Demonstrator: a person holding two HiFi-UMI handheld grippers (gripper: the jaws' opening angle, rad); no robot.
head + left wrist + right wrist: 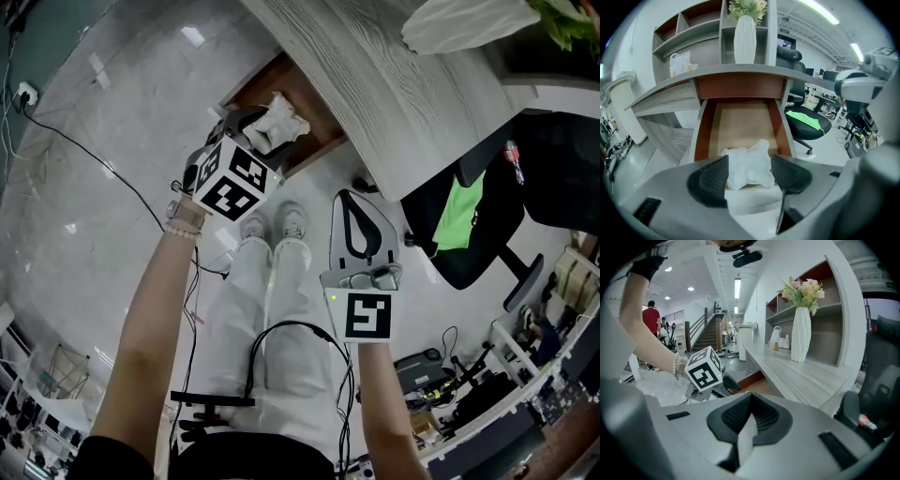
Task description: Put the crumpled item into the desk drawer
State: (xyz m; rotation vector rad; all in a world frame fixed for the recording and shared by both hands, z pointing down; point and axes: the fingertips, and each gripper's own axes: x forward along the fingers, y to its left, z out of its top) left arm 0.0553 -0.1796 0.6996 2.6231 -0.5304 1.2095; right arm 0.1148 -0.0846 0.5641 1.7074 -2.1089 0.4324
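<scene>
The crumpled white item (747, 166) lies at the front of the open brown desk drawer (740, 119), just inside its front edge. My left gripper (749, 165) hangs over it with its jaws wide apart, one pad on each side of the item and not pressing on it. In the head view the crumpled item (278, 122) rests in the drawer (302, 94) right at the tips of the left gripper (246, 129). My right gripper (347, 199) is held lower right, away from the drawer, its pads (751, 404) closed together on nothing.
The grey wood desk top (403, 103) overhangs the drawer. A white vase of flowers (745, 37) stands on the desk against the shelves. A black office chair with a green cloth (464, 211) is to the right. Cables (84, 155) run across the floor.
</scene>
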